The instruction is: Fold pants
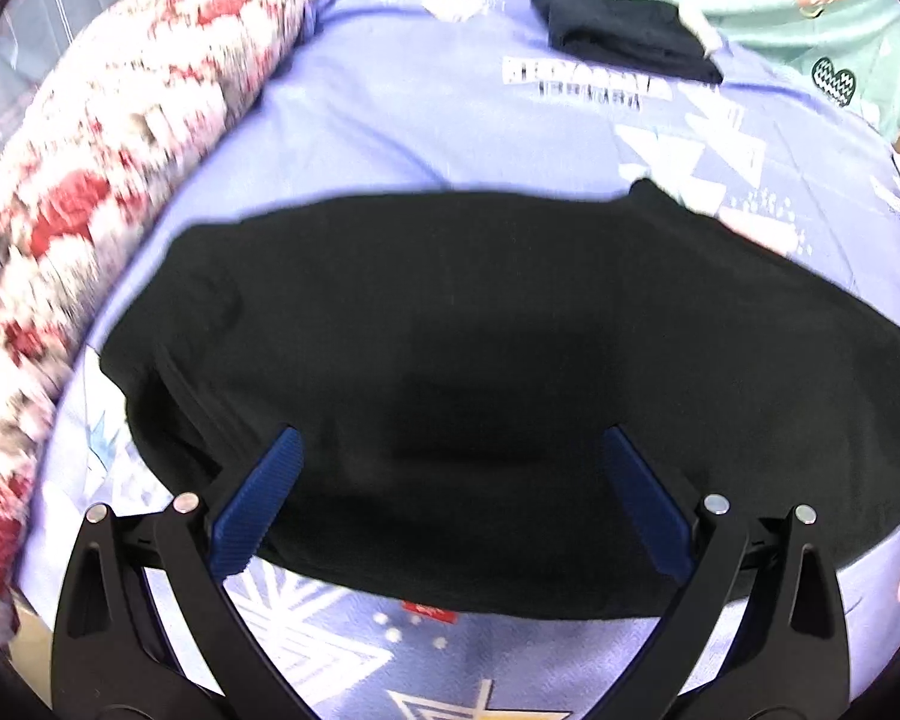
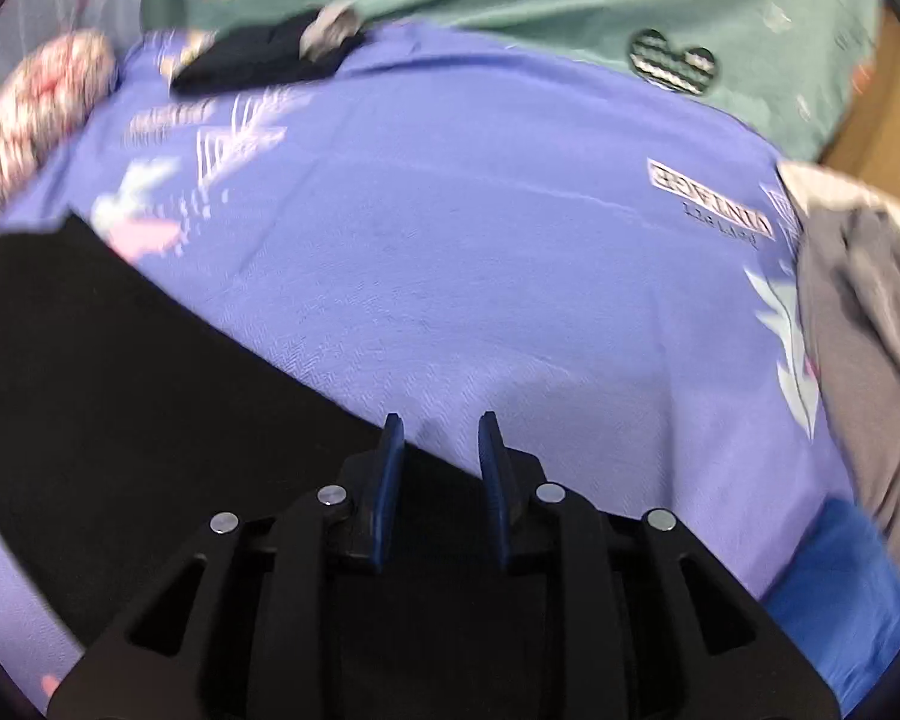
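A: What's the setting?

B: A bed under a lavender printed sheet (image 1: 438,126), with a green patterned blanket (image 1: 810,12) beyond it at the far edge.

A: And going left to right?

B: In the left wrist view, a rolled quilt with red flowers (image 1: 108,168) lies along the sheet's left edge. Beside it the black pants (image 1: 480,360) lie flat across the middle of the sheet, spreading toward the right. A smaller dark folded garment (image 1: 624,39) sits far back, where the sheet meets the green blanket.

A: The left gripper?

B: The left gripper (image 1: 450,498) is above the near part of the pants, blue pads spread wide, nothing pinched between them.

A: The right one?

B: The right gripper (image 2: 441,468) has its jaws standing narrowly apart. The pants' edge runs just under the tips, but the pads grip no cloth. To its right, a pile of grey and pale clothing (image 2: 858,312) lies at the sheet's edge, with something blue (image 2: 834,588) below it.
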The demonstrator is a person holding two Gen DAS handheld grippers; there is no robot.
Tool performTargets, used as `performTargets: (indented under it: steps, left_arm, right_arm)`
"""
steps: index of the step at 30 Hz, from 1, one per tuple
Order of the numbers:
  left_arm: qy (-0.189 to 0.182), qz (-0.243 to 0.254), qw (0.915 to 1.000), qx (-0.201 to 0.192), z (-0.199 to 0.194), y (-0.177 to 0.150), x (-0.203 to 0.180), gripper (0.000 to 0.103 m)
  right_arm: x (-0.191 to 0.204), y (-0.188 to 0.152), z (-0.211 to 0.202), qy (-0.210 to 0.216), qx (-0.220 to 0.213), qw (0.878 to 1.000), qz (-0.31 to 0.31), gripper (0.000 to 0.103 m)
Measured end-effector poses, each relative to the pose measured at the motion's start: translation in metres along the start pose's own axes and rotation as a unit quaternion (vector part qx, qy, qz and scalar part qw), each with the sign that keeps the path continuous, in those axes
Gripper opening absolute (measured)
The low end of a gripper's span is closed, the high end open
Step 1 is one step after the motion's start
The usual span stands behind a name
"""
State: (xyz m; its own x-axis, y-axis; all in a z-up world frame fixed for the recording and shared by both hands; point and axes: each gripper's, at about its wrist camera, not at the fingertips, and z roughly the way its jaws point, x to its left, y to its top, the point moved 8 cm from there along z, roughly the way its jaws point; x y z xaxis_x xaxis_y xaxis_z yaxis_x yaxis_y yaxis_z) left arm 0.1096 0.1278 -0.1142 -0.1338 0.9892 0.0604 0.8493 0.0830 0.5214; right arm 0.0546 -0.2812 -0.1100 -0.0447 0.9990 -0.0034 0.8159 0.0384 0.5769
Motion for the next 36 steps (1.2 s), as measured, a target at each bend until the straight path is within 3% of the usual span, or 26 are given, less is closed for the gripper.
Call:
performTargets:
  steps: [2,4,6,8,9,11,13,14,19,26,33,35,36]
  left_arm:
    - [0.001,0.003,1.0,-0.003,0.002,0.006,0.002,0.101]
    - [0.007,0.006,0.9999,0.007,0.015,0.008,0.005,0.101]
    - [0.028,0.009,0.9987,0.041,0.039,0.003,0.011,0.101]
    - [0.028,-0.002,0.9981,0.055,0.049,0.0,0.016,0.101]
    - [0.019,-0.016,0.9982,0.054,0.048,0.0,0.018,0.101]
    - [0.01,-0.026,0.9983,0.051,0.042,0.0,0.02,0.101]
    - [0.001,-0.037,0.9984,0.043,0.035,0.0,0.021,0.101]
    - [-0.007,-0.041,0.9985,0.035,0.03,0.002,0.021,0.101]
    - [-0.027,-0.049,0.9984,-0.011,0.006,0.011,0.027,0.101]
    - [-0.052,-0.06,0.9966,0.024,0.024,-0.013,0.033,0.101]
    - [-0.079,-0.062,0.9948,0.017,0.027,-0.018,0.036,0.101]
    - [-0.083,-0.062,0.9945,0.016,0.027,-0.018,0.036,0.101]
    - [-0.084,-0.061,0.9945,0.017,0.028,-0.018,0.036,0.101]
  right_arm:
    - [-0.011,-0.02,-0.001,0.016,0.02,0.999,0.022,0.025]
    - [-0.034,-0.039,0.006,-0.011,0.034,0.998,0.045,0.024]
    - [-0.045,-0.04,0.001,-0.003,0.024,0.996,0.089,0.023]
    - [-0.042,-0.03,-0.007,-0.036,0.004,0.995,0.092,0.026]
    - [-0.029,-0.018,-0.012,-0.04,-0.016,0.996,0.078,0.026]
    - [-0.001,0.002,-0.013,0.0,-0.033,0.997,0.07,0.029]
    - [0.041,0.028,-0.006,0.052,-0.043,0.996,0.058,0.044]
    - [0.063,0.04,-0.001,0.075,-0.046,0.995,0.047,0.046]
    - [0.184,0.093,0.041,0.159,-0.034,0.987,-0.021,0.053]
    - [0.293,0.132,0.115,0.2,0.028,0.978,-0.057,0.053]
    - [0.327,0.138,0.135,0.218,0.057,0.972,-0.06,0.053]
    - [0.336,0.135,0.138,0.2,0.06,0.973,-0.094,0.049]
    - [0.339,0.134,0.137,0.198,0.06,0.973,-0.107,0.039]
